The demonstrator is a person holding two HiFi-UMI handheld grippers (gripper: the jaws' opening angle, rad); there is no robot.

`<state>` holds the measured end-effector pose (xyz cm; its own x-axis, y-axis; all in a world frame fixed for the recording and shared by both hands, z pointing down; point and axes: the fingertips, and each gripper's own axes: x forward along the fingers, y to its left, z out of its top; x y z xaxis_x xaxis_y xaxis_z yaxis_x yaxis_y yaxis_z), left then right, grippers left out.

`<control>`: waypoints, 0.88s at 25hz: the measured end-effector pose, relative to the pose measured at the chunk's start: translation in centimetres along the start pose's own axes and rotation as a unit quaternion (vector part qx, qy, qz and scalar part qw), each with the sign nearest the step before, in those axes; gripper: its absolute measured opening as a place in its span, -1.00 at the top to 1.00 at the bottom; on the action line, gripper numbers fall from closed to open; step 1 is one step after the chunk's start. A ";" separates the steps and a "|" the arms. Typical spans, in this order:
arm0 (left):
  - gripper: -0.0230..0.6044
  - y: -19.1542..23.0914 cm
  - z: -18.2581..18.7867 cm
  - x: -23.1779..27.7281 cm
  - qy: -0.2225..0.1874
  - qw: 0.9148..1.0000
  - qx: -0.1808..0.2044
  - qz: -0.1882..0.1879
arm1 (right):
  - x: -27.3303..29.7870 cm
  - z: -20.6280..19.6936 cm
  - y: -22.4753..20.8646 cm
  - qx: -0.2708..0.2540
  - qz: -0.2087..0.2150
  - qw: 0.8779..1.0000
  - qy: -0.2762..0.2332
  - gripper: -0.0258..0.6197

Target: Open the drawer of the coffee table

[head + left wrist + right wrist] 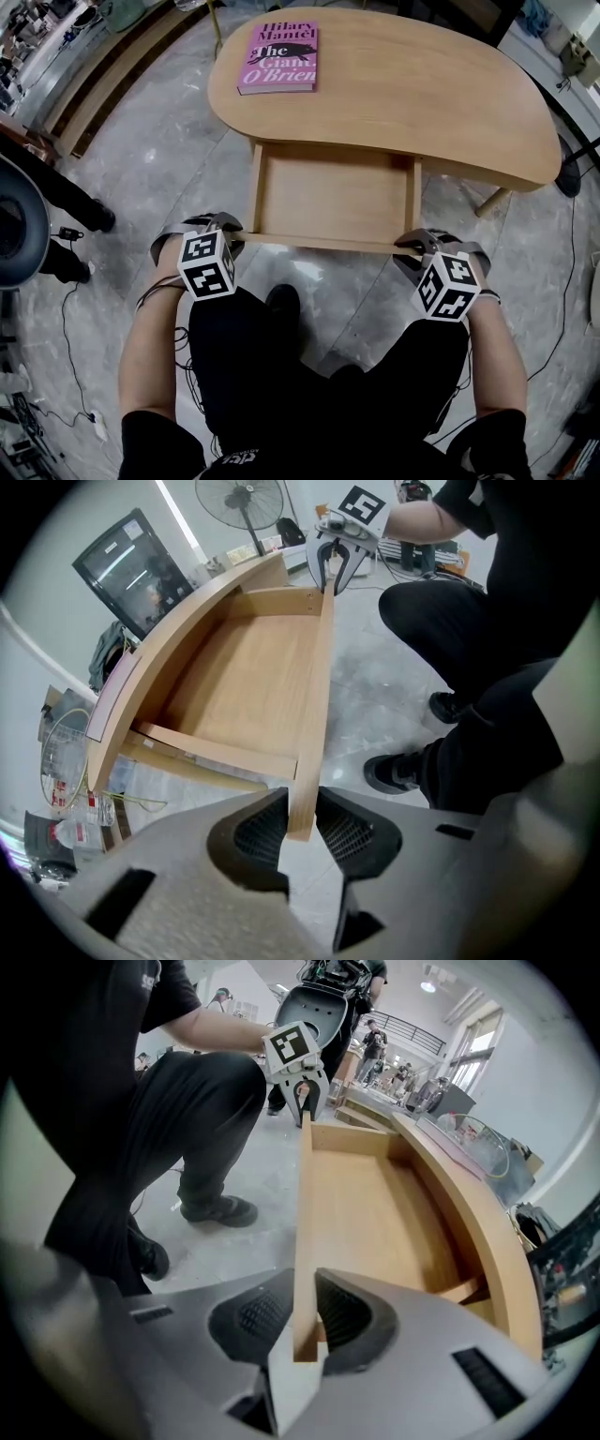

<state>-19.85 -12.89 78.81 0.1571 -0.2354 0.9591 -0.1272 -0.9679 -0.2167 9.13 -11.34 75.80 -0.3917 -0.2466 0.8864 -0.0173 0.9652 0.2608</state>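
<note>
Out from under the coffee table (422, 103), the head view shows the drawer (333, 192) open, with the left gripper (223, 230) and right gripper (419, 246) at the ends of its front board (323, 243). In the left gripper view the jaws, narrowly parted, pinch that board. In the right gripper view the jaws clamp its other end.

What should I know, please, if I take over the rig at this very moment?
The left gripper is clamped on the left end of the drawer front.
The right gripper is clamped on its right end.
The drawer stands pulled well out from under the coffee table; a pink book lies on top.
Done: drawer open.
Left: probably only to release both grippers.
</note>
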 end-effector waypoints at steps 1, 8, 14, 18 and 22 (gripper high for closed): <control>0.61 0.0 0.0 0.0 -0.001 1.000 -0.002 0.000 | 0.0 0.0 0.0 0.000 -0.001 1.000 0.000 0.69; 0.60 0.1 -0.3 0.0 0.011 1.000 -0.004 0.005 | 0.2 0.3 0.3 -0.006 0.001 1.000 0.005 0.69; 0.59 -0.2 -0.8 0.1 0.021 1.000 -0.006 -0.005 | 0.5 0.6 1.5 -0.017 0.002 1.000 0.005 0.69; 0.61 -0.8 -0.2 0.4 0.010 1.000 -0.001 -0.017 | 0.5 -0.1 0.9 -0.017 -0.007 1.000 0.014 0.69; 0.62 -0.9 -0.2 0.3 0.008 1.000 0.002 -0.030 | 0.4 0.0 0.8 -0.008 0.000 1.000 0.005 0.69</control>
<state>-19.87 -12.07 79.33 0.1476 -0.1759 0.9733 -0.1137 -0.9805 -0.1600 8.95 -10.71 76.37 -0.3824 -0.2484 0.8900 -0.0021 0.9634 0.2680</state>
